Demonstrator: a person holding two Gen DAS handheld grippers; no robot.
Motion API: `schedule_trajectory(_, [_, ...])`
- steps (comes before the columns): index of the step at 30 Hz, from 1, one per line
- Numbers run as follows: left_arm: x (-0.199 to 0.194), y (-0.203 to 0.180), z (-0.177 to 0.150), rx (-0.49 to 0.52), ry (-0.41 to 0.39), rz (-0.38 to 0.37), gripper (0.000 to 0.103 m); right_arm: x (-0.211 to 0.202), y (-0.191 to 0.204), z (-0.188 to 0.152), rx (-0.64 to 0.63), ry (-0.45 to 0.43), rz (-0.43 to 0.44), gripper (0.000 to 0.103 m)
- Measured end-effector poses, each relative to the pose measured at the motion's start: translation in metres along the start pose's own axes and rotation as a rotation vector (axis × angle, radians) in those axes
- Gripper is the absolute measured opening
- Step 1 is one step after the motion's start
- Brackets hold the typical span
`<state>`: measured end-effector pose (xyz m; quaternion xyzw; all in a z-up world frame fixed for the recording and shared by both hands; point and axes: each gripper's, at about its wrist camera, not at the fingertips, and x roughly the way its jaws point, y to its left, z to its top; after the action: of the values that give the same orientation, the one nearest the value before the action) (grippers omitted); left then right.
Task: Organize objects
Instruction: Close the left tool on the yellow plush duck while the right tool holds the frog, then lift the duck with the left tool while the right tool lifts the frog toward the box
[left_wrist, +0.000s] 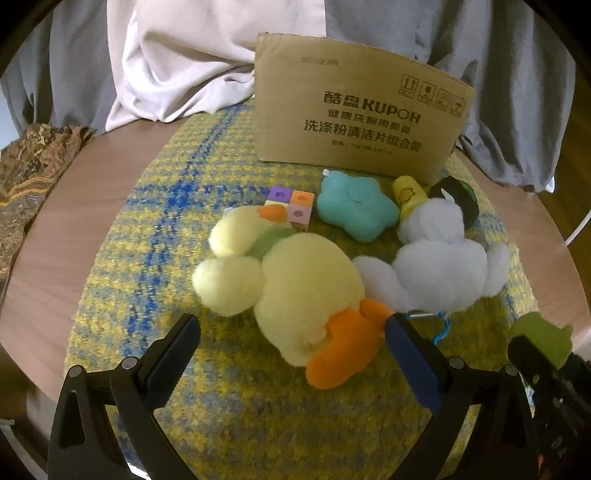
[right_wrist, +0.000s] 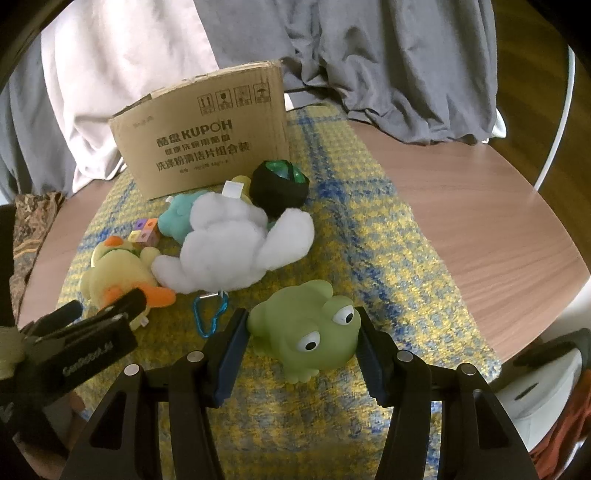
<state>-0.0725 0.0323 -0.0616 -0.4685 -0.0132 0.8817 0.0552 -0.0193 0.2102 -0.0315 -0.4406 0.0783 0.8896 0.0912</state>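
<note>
My left gripper (left_wrist: 291, 332) is open, its fingers on either side of the orange feet of a yellow plush duck (left_wrist: 288, 280) lying on the mat. My right gripper (right_wrist: 301, 332) is shut on a green rubber frog (right_wrist: 306, 332); the frog also shows in the left wrist view (left_wrist: 543, 332). A white plush toy (left_wrist: 439, 266) (right_wrist: 229, 251) lies beside the duck (right_wrist: 118, 273). A cardboard box (left_wrist: 354, 114) (right_wrist: 207, 133) stands at the back of the mat.
A teal star cushion (left_wrist: 354, 210), coloured cubes (left_wrist: 295, 206), a yellow cup (left_wrist: 406, 195) and a black-green ball (right_wrist: 279, 184) lie before the box. A blue carabiner (right_wrist: 210, 317) lies by the white plush. The yellow-blue mat (left_wrist: 147, 240) covers a round wooden table (right_wrist: 480, 206).
</note>
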Motion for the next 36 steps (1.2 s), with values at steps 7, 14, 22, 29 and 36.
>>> schedule_trajectory(7, [0.013,-0.009,0.008,0.0,0.0,-0.027,0.092,0.003,-0.003,0.001,0.006,0.005,-0.003,0.056])
schedule_trajectory(14, [0.021,-0.016,0.012,0.021,0.001,-0.037,0.061,0.006,-0.006,0.002,0.01,0.013,-0.004,0.056])
schedule_trajectory(22, [0.011,-0.01,0.012,0.039,0.002,-0.032,0.054,-0.002,0.0,0.004,-0.002,-0.011,0.003,0.056])
schedule_trajectory(29, [-0.01,0.001,0.005,0.047,-0.022,-0.015,0.053,-0.014,0.009,0.006,-0.011,-0.04,0.014,0.056])
schedule_trajectory(36, [-0.035,0.006,0.009,0.065,-0.092,0.021,0.053,-0.031,0.021,0.011,-0.031,-0.087,0.018,0.056])
